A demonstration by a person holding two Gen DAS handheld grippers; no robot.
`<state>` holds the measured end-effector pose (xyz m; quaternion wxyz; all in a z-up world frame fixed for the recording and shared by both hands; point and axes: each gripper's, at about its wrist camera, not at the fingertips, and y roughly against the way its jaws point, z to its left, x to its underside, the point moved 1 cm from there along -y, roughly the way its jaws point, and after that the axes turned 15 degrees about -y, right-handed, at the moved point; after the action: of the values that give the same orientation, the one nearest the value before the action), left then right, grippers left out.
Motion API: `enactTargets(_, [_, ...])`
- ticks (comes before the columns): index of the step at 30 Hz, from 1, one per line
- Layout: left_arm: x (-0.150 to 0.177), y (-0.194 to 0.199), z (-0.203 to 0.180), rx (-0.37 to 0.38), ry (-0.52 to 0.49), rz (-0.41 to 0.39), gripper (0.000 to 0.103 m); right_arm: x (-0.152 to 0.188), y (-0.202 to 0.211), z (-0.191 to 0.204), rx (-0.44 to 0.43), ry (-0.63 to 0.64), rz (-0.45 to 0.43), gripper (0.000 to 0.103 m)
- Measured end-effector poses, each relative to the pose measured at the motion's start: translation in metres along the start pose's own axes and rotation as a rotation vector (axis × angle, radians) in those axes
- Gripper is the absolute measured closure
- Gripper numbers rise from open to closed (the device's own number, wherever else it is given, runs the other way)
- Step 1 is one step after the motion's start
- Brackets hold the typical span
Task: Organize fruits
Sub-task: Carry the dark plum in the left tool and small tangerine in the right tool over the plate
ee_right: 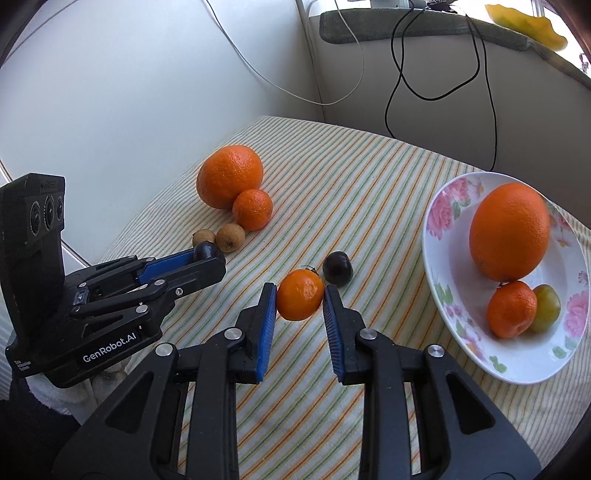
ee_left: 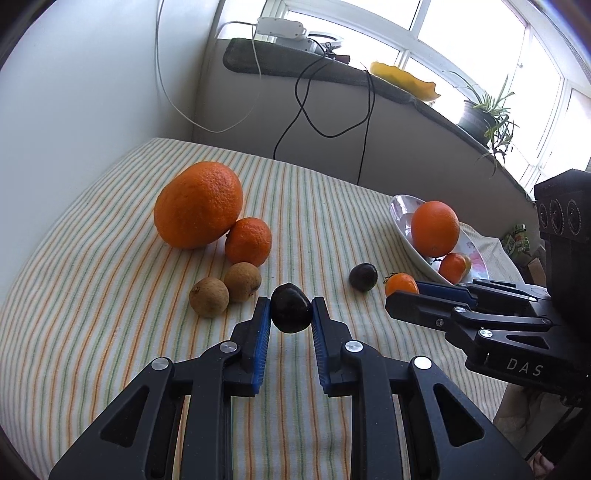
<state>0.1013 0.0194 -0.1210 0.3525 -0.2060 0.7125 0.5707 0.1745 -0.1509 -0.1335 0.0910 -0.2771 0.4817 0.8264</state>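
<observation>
Left gripper (ee_left: 291, 308) is clamped on a dark plum (ee_left: 291, 308) above the striped cloth (ee_left: 110, 332), near two brown fruits (ee_left: 225, 291). Right gripper (ee_right: 300, 300) pinches a small orange tomato (ee_right: 300, 300), beside another plum (ee_right: 337, 273) and left of the floral plate (ee_right: 439, 295).

Striped cloth (ee_left: 92, 314) covers table. White wall (ee_left: 92, 92) behind. Grey mat (ee_left: 280, 62) lies along windowsill. White cable (ee_left: 162, 74) and black cable (ee_left: 295, 110) hang down. Potted plant (ee_left: 484, 110) on sill by window (ee_left: 480, 29). Yellow object (ee_left: 402, 79) beside plant, unclear what.
</observation>
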Motion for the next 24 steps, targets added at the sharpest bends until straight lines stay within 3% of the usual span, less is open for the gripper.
enactTargets(24, [-0.028, -0.016, -0.073, 0.096, -0.084, -0.022, 0.083, 0.007, 0.069, -0.072, 0.040, -0.107, -0.088, 0.076])
